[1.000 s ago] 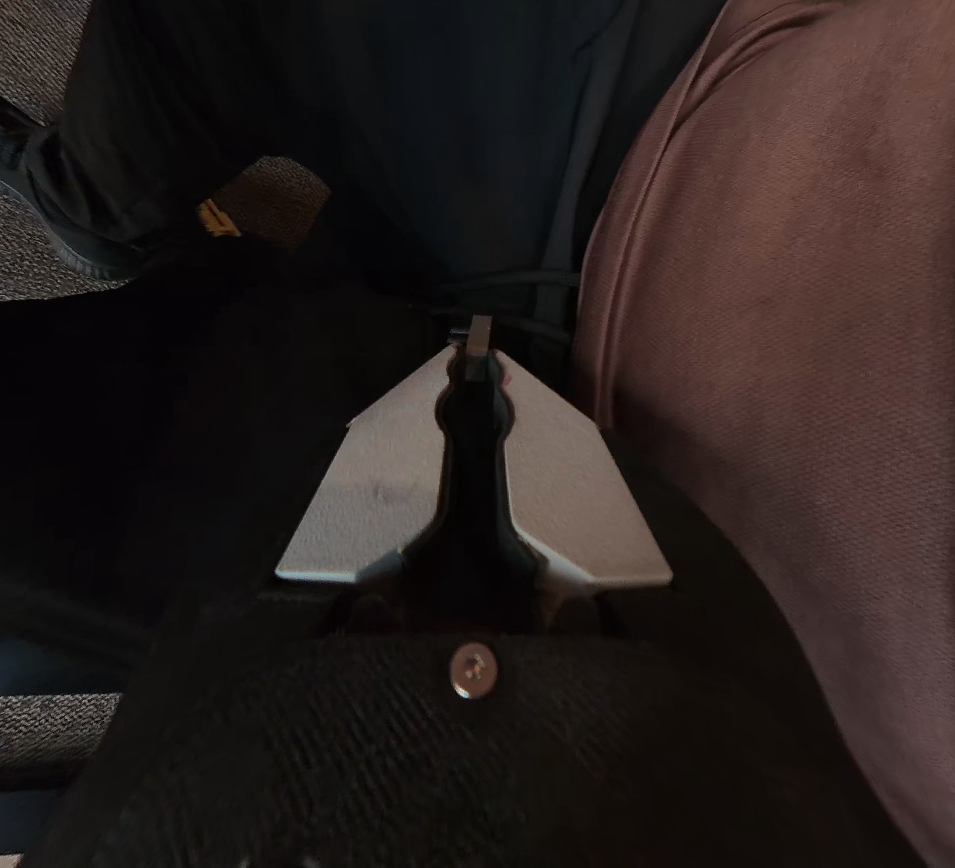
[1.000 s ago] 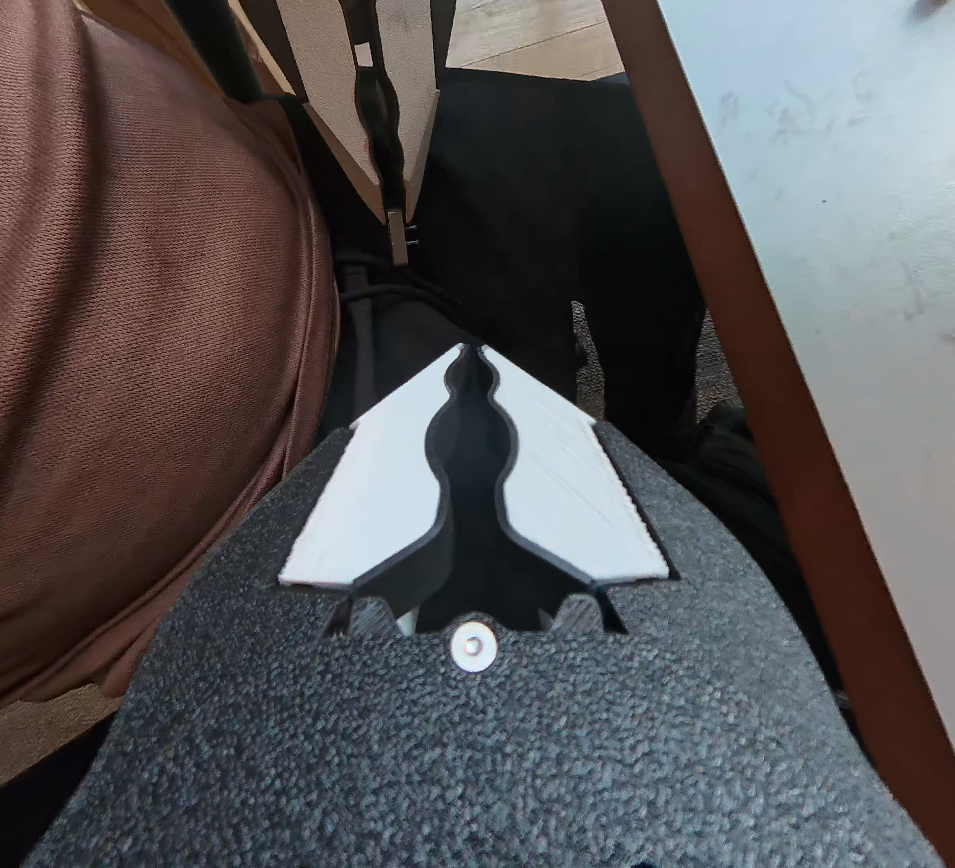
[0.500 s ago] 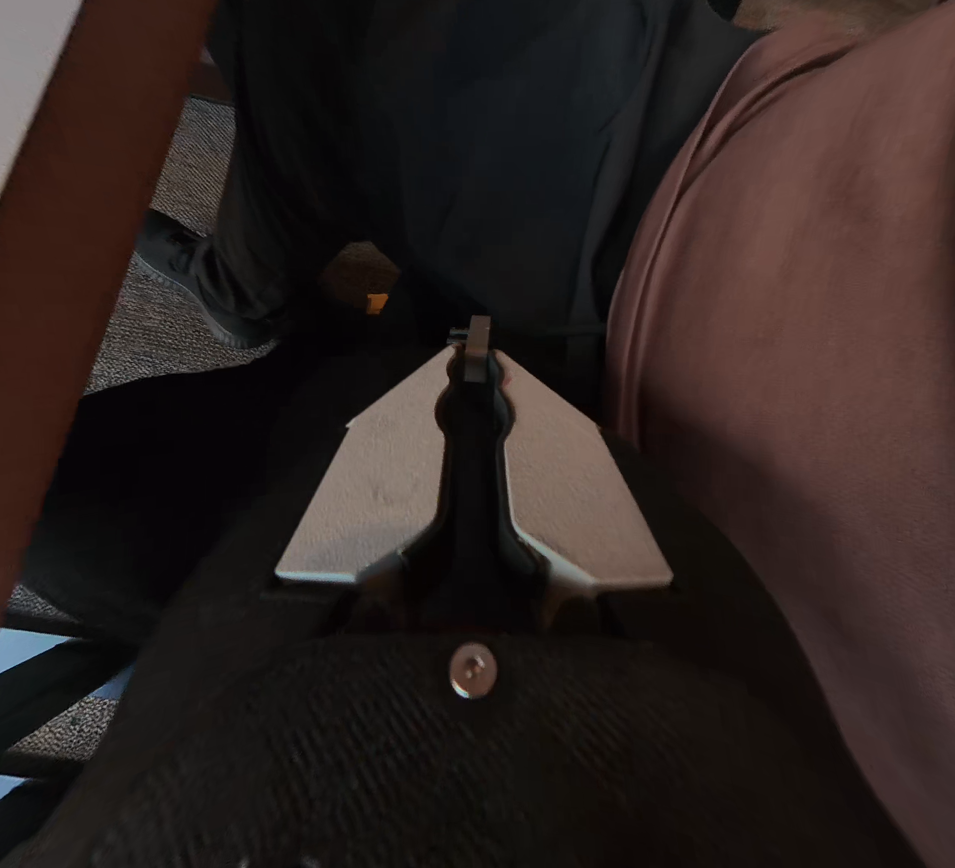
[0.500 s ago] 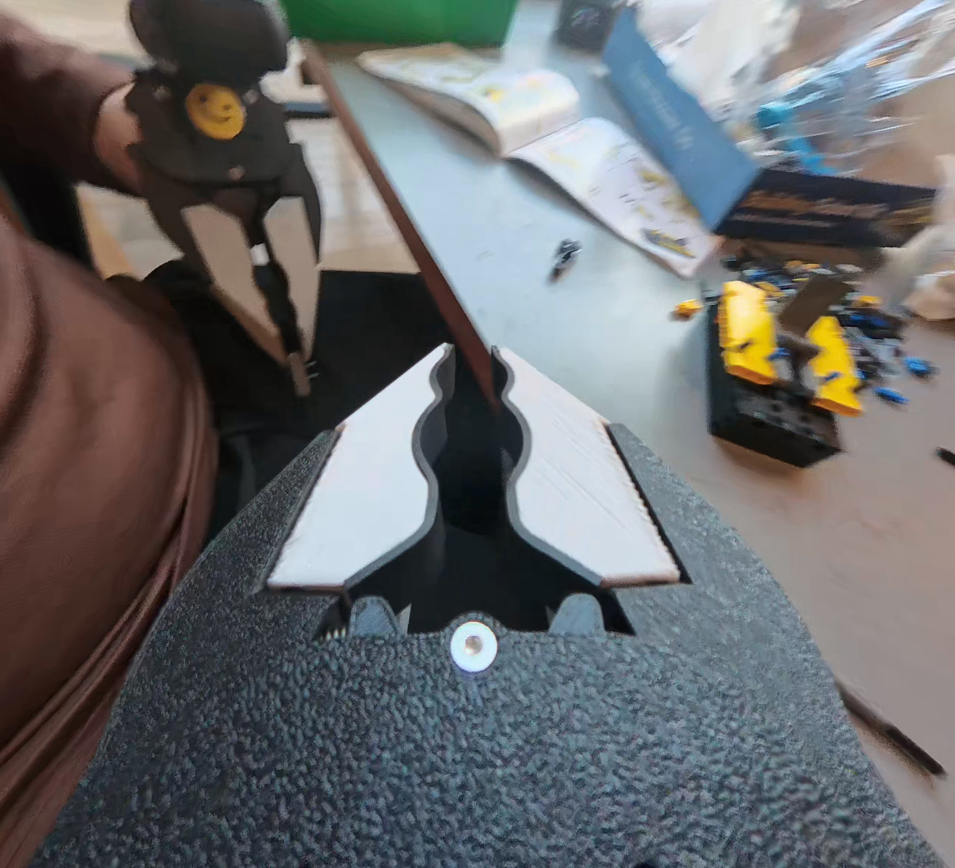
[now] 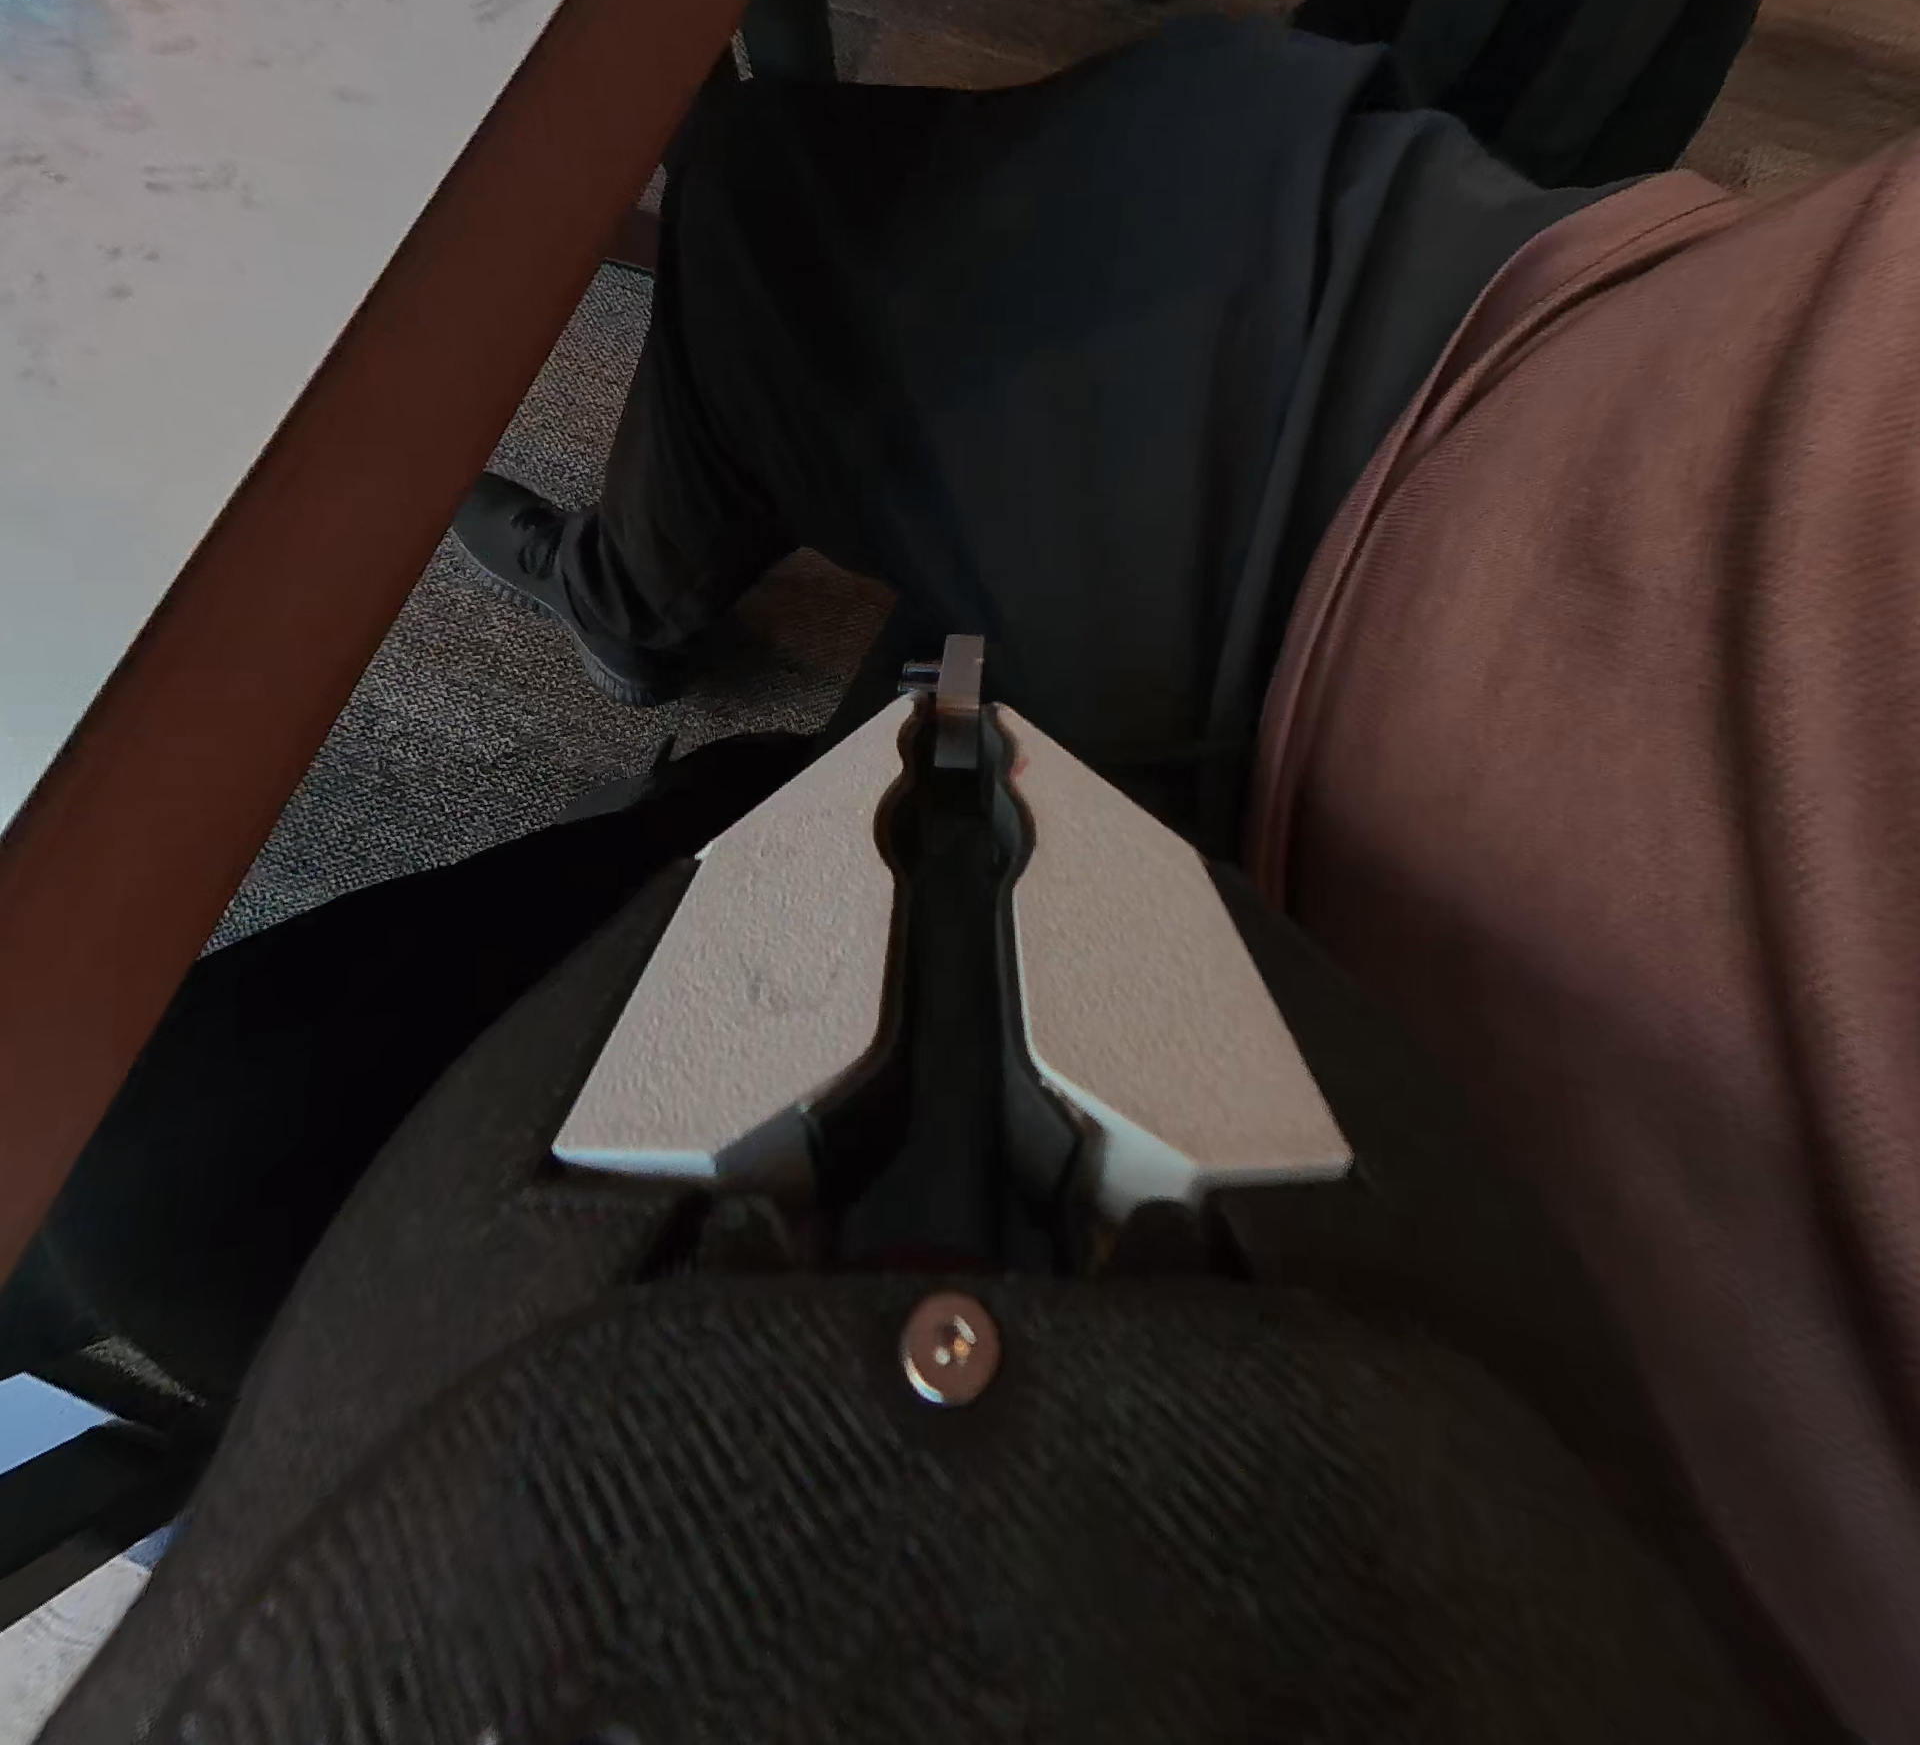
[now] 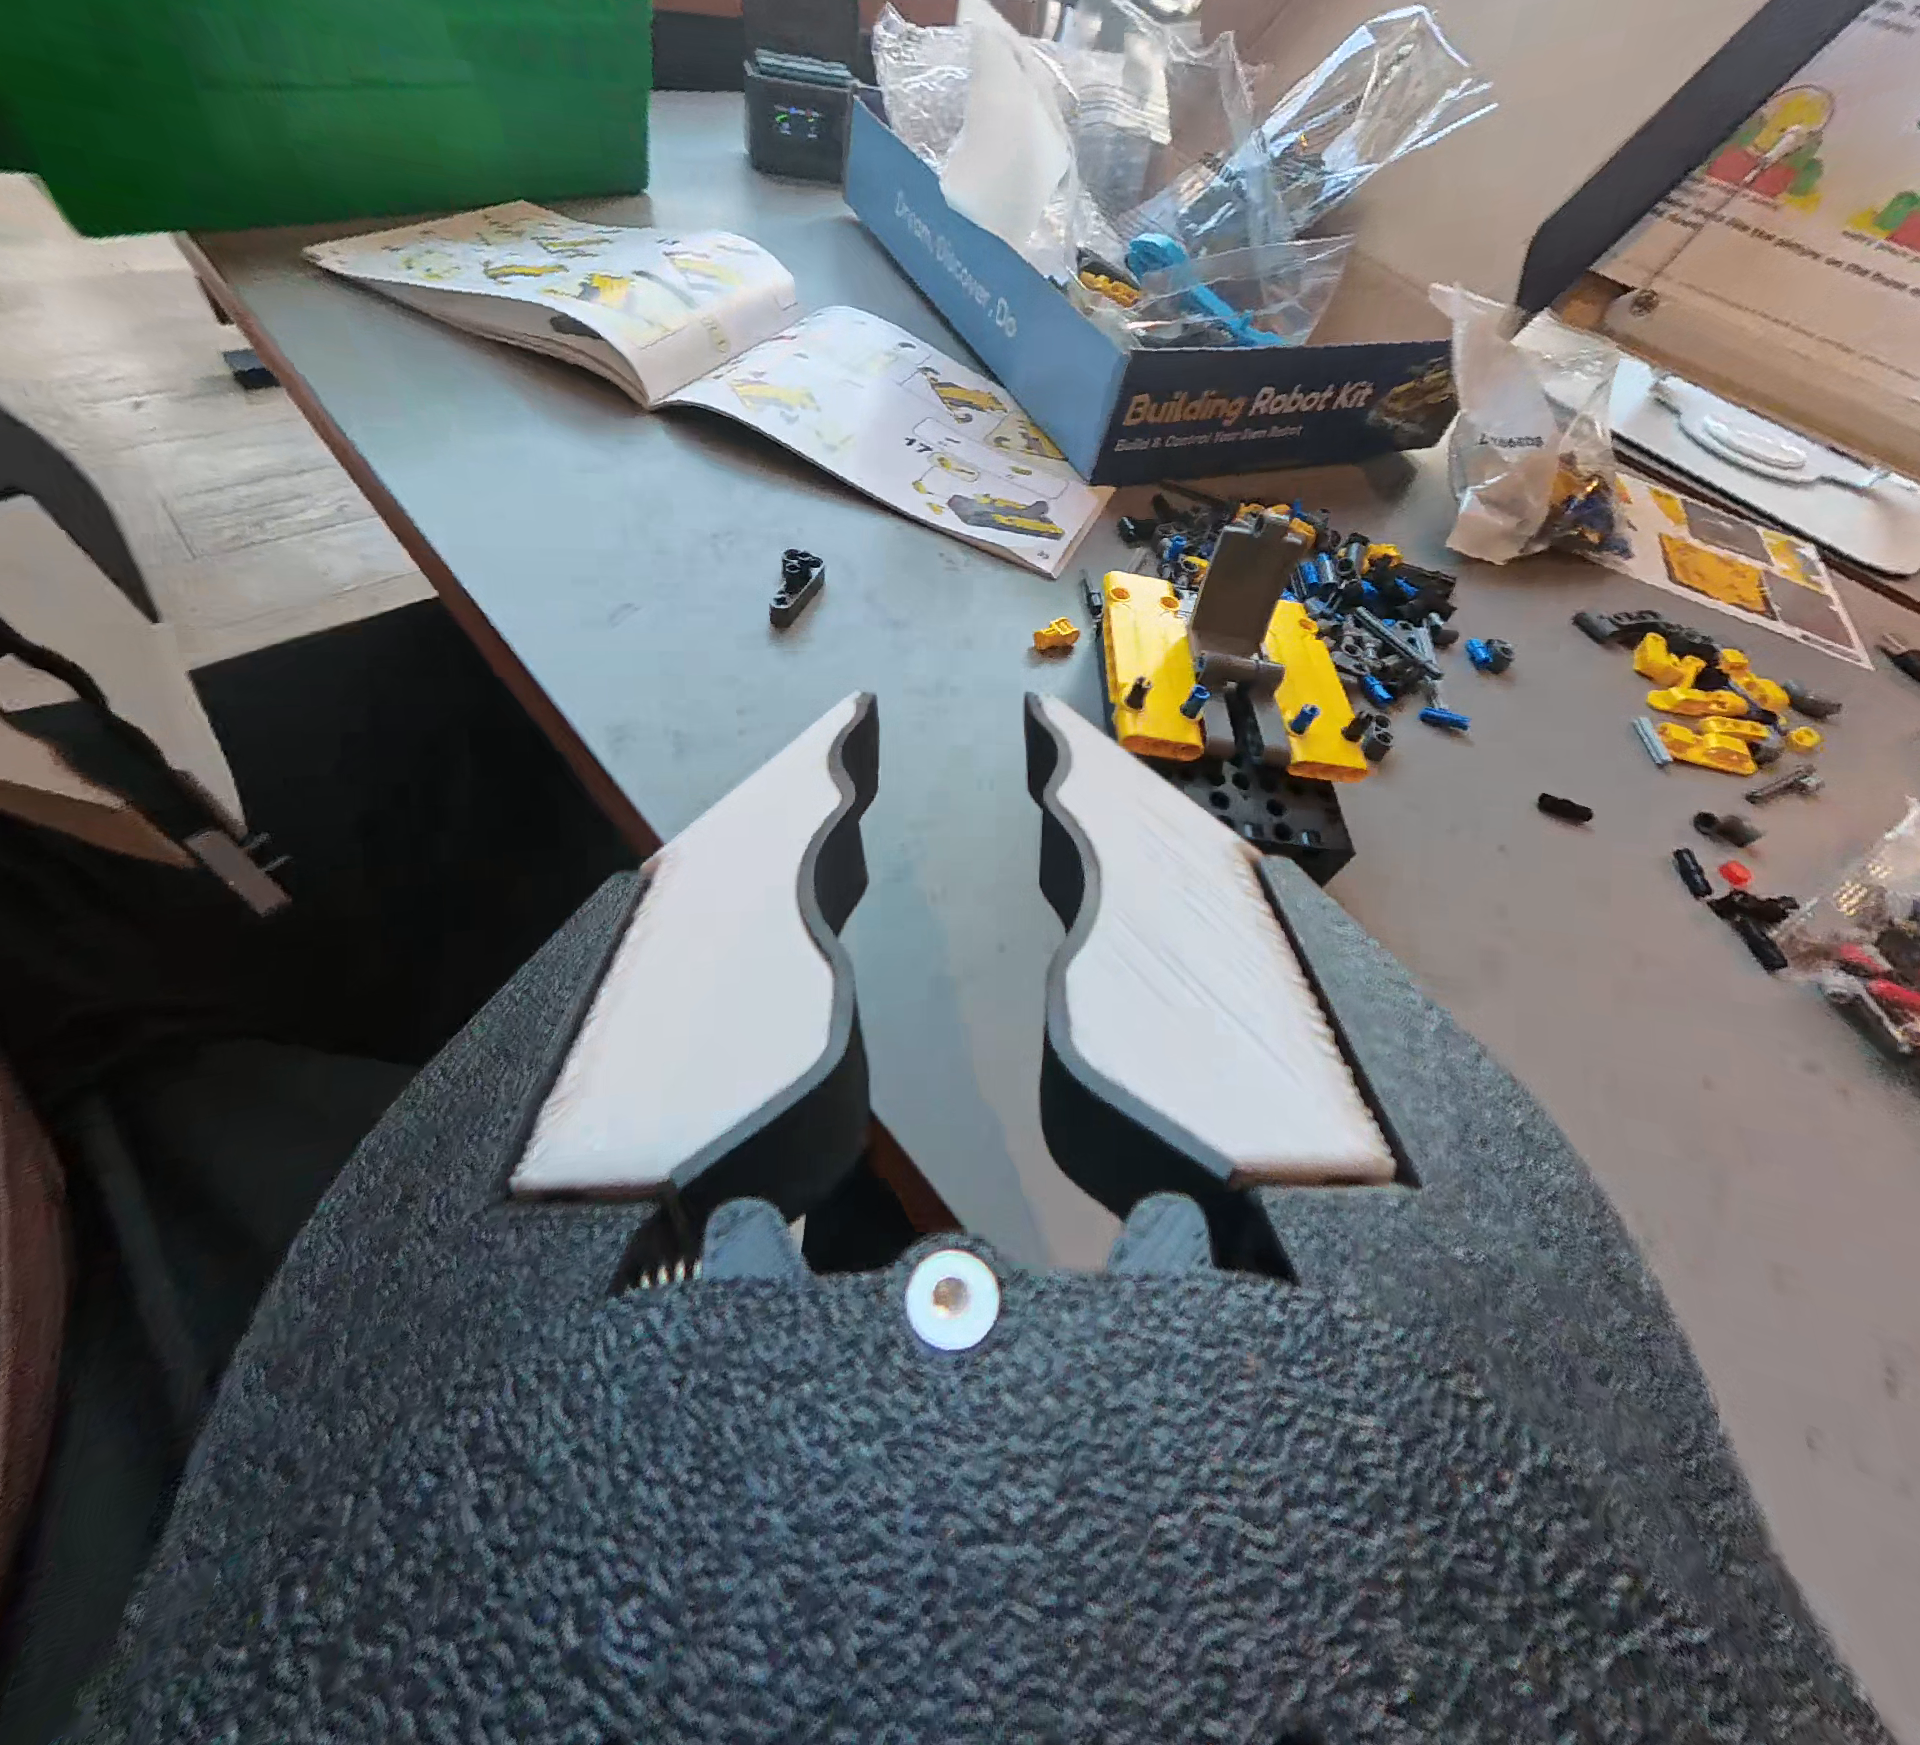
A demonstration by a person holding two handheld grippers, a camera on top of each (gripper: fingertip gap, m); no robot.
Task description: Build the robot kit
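Observation:
My left gripper [image 5: 956, 721] is shut on a small grey building piece [image 5: 958, 703] with a short pin on its side. It is held below the table edge, above a person's dark trousers [image 5: 987, 365]. My right gripper [image 6: 951, 721] is open and empty, just above the grey table [image 6: 644, 552] near its front edge. A partly built yellow and black model [image 6: 1226, 687] stands just beyond its right finger. A small black piece [image 6: 797, 587] lies alone ahead of it. The left gripper [image 6: 125, 708] and its grey piece [image 6: 237, 864] show at the left edge of the right wrist view.
An open instruction booklet [image 6: 727, 365], a blue box [image 6: 1091, 324] with plastic bags, a green bin [image 6: 312, 33] and a small black device [image 6: 800, 126] stand farther back. Several loose yellow, black and blue pieces [image 6: 1714, 708] lie right. The brown table edge [image 5: 416, 345] and a brown garment [image 5: 1610, 760] flank the left gripper. My hands' fingertips stand some 25 cm from each other.
My right gripper has risen from below the table to above its top and has opened. The left gripper has tilted up towards the table edge, still shut on the grey piece.

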